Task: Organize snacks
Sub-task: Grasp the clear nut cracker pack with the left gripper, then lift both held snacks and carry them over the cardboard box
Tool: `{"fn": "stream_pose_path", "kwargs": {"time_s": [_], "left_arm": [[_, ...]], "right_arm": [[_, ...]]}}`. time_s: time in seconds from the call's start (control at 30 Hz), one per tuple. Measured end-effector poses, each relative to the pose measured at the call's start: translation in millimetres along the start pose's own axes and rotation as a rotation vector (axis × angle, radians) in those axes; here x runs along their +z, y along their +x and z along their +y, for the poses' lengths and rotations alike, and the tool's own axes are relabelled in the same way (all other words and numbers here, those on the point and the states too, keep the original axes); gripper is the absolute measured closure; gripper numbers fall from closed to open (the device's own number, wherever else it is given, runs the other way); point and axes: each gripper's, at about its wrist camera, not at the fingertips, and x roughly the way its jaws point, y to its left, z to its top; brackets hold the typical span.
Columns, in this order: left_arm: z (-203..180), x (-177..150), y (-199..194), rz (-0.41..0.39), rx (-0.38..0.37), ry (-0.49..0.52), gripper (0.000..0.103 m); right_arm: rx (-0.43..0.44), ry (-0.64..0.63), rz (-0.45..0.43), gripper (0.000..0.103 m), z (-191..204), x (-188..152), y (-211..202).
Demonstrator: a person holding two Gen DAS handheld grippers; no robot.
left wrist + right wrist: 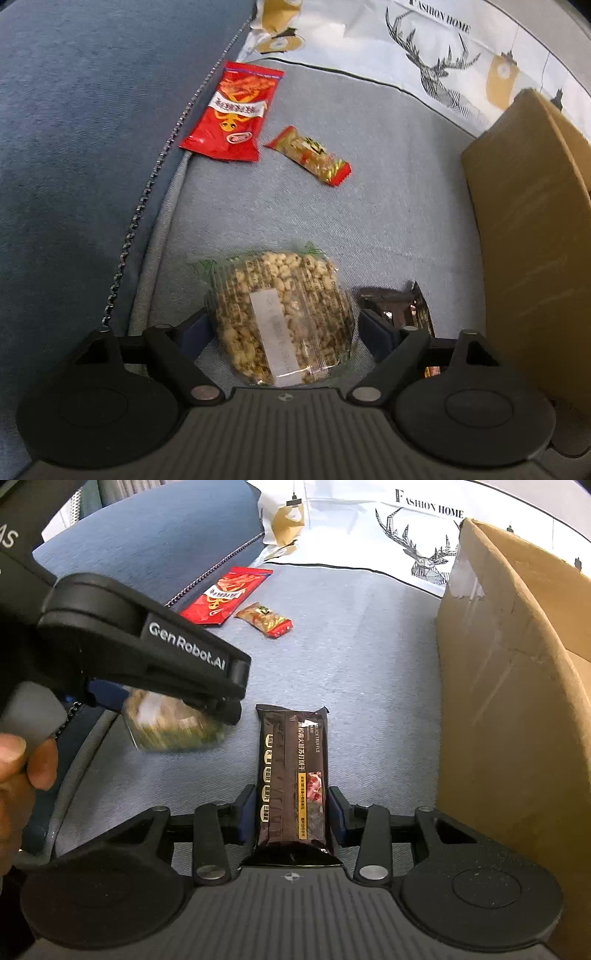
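A clear bag of puffed corn lies on the light blue cushion between the fingers of my left gripper. The jaws stand wide and open, with the pads just beside the bag's edges. From the right wrist view that bag is blurred under the left gripper's black body. My right gripper is shut on a dark brown cracker pack, pads against its two long sides. The pack's far end shows right of the corn bag.
A red snack bag and a small gold-and-red wrapped snack lie farther back on the cushion. A cardboard box stands at the right. A white deer-print pillow lies behind, a darker blue cushion to the left. A person's hand grips the left handle.
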Motion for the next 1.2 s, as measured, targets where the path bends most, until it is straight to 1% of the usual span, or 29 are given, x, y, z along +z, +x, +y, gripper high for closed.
{"fn": "stream_pose_path", "kwargs": {"time_s": [0.07, 0.3, 0.7, 0.87, 1.2], "left_arm": [[-2.6, 1.1, 3.3, 0.004, 0.013, 0.009, 0.012], [-8.0, 1.9, 9.2, 0.015, 0.032, 0.028, 0.011], [-8.1, 0.3, 9.8, 0.012, 0.031, 0.039, 0.012], [-7.9, -0.5, 10.0, 0.011, 0.031, 0.042, 0.012], [-6.0, 0.0, 10.1, 0.01, 0.027, 0.042, 0.013]], "right_arm": [[-0.001, 0.0, 0.0, 0.058, 0.0, 1.1, 0.5], [-0.011, -0.01, -0.004, 0.058, 3.4, -1.8, -1.5], [-0.014, -0.015, -0.006, 0.058, 2.4, -2.3, -2.9], [-0.019, -0.019, -0.009, 0.06, 2.7, -2.7, -3.0], [-0.025, -0.025, -0.013, 0.062, 4.8, -3.0, -1.8]]}}
